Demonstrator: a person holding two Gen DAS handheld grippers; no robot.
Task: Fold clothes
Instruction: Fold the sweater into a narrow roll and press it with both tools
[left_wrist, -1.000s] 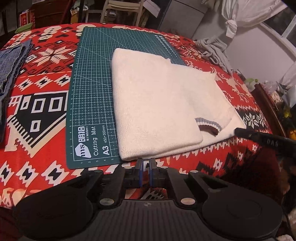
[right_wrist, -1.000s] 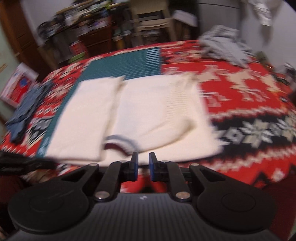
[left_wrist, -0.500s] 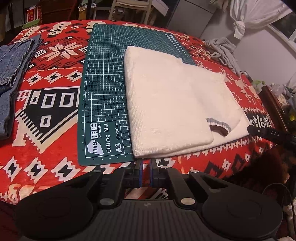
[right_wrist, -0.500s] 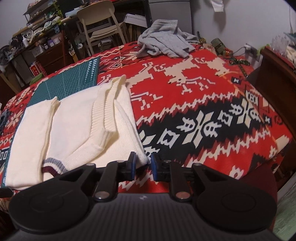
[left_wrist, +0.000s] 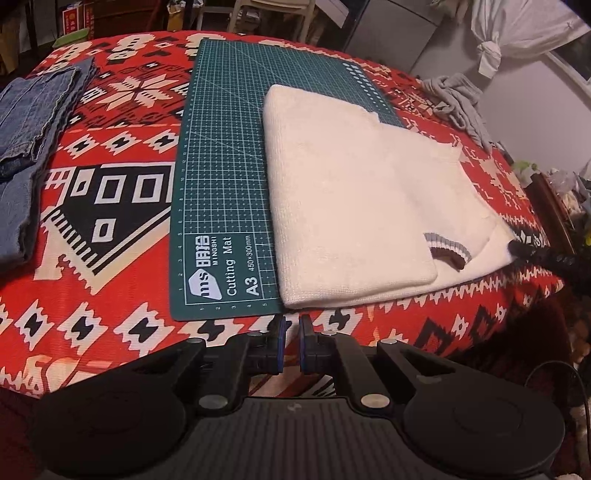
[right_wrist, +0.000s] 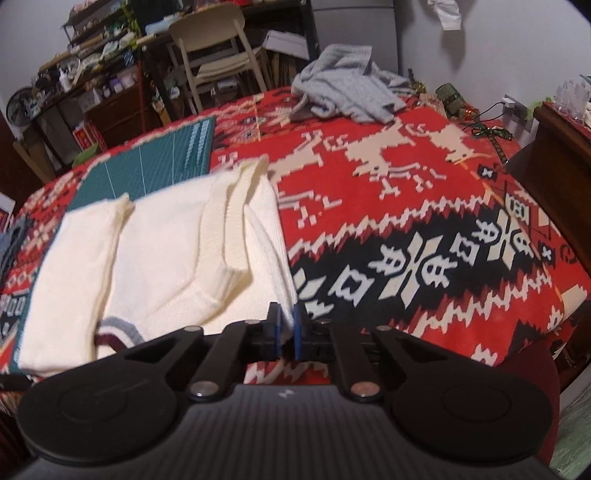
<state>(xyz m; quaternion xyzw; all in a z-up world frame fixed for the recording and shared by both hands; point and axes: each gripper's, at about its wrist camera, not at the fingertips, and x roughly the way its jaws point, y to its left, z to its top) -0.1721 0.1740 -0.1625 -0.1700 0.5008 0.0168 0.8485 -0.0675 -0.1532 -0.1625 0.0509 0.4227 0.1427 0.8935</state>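
A cream knitted sweater (left_wrist: 354, 192) lies folded lengthwise, partly on the green cutting mat (left_wrist: 221, 155). Its grey and maroon striped cuff (left_wrist: 448, 254) points toward the near edge. My left gripper (left_wrist: 291, 332) hovers just in front of the sweater's near left corner, shut with nothing between its pads. In the right wrist view the sweater (right_wrist: 166, 240) fills the left half, its ribbed hem (right_wrist: 232, 221) folded over. My right gripper (right_wrist: 285, 328) sits at the near right corner, shut on a bit of cream fabric. Its black finger (left_wrist: 532, 253) shows in the left wrist view.
A red patterned blanket (right_wrist: 406, 221) covers the bed. Folded blue jeans (left_wrist: 26, 155) lie at the far left. A crumpled grey garment (right_wrist: 347, 88) sits at the far side. A chair (right_wrist: 214, 48) and cluttered shelves stand behind; a wooden stand (right_wrist: 565, 155) is on the right.
The right gripper swung toward the sweater's near right corner and closed in on it. The left gripper shifted slightly, staying shut by the near left corner.
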